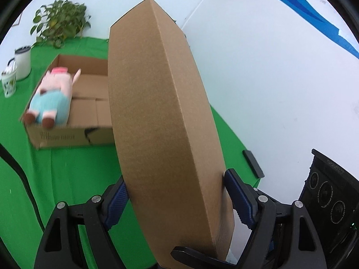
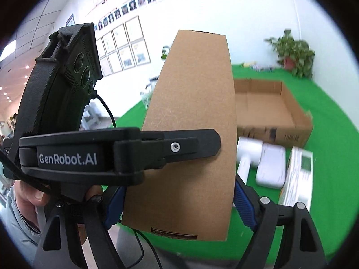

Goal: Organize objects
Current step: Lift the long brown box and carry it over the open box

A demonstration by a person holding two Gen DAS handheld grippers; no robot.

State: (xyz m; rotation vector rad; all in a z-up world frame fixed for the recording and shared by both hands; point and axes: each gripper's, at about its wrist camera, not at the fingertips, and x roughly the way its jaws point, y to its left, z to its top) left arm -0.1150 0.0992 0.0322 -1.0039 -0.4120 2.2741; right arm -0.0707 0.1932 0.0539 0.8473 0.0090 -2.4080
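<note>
A flat brown cardboard lid [image 1: 161,103] stands on edge in the air, tilted, above the green table [image 1: 67,179]. My left gripper [image 1: 175,177] is shut on it, a blue pad pressing on each side. In the right wrist view the same lid [image 2: 193,103] sits between the blue pads of my right gripper [image 2: 179,186], which touch its two long edges. A black finger [image 2: 179,148] of the left gripper lies across its face. Behind it is an open cardboard box [image 1: 67,136] holding a plush pig [image 1: 50,96] in blue clothes.
White items lie in front of the open box [image 2: 291,134]: a cylinder-shaped device [image 2: 249,152], a flat pack [image 2: 271,168] and a white carton [image 2: 298,174]. A potted plant [image 1: 60,20], a white mug [image 1: 22,62] and a patterned cup [image 1: 9,83] stand at the table's back. A person's hand [image 2: 29,192] grips the left tool.
</note>
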